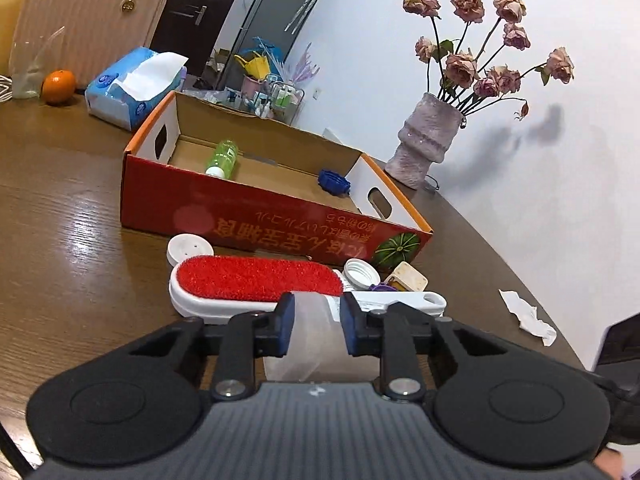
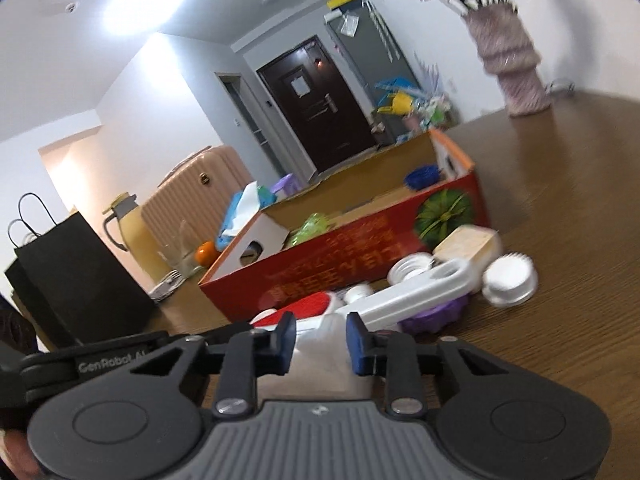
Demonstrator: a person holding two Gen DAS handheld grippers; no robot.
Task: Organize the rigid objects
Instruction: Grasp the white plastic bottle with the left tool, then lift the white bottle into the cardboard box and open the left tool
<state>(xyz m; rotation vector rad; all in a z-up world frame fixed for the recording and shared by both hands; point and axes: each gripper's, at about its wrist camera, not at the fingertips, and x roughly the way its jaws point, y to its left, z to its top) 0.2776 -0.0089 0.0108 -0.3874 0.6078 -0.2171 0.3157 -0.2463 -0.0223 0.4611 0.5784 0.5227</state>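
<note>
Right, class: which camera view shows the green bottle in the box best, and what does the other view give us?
The left wrist view: the green bottle lies sharp on the floor of the cardboard box, white cap toward the camera. In the right wrist view it is only a blurred green patch behind the box's front wall.

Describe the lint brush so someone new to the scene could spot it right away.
Find the open red cardboard box on the brown wooden table. Right in front of its printed side lies the lint brush, flat among several small caps. It alone is long, with a white body topped by a red fuzzy oval pad; the white cap beside it is small and round.
</note>
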